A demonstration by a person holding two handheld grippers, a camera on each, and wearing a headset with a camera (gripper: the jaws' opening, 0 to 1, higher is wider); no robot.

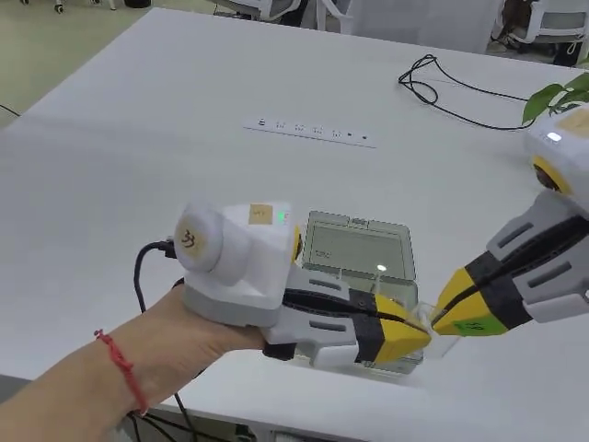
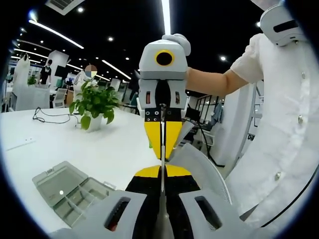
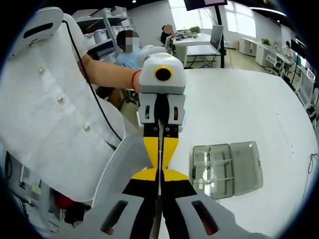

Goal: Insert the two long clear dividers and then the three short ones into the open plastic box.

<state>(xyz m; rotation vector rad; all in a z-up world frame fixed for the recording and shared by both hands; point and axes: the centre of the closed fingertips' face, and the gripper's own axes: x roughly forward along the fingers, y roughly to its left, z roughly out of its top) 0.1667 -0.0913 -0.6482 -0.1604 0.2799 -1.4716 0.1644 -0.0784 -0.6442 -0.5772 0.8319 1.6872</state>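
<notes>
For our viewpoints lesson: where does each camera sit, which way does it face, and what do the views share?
Head view: on the headset, looking forward and down at the table; the person's left hand holds the left gripper, meeting the right gripper on a clear divider.
Left gripper view: rides that gripper, looks along its fingers at the right gripper and the person's white shirt.
Right gripper view: mirrors this, facing the left gripper and the shirt.
Shared: all three show the open plastic box.
</notes>
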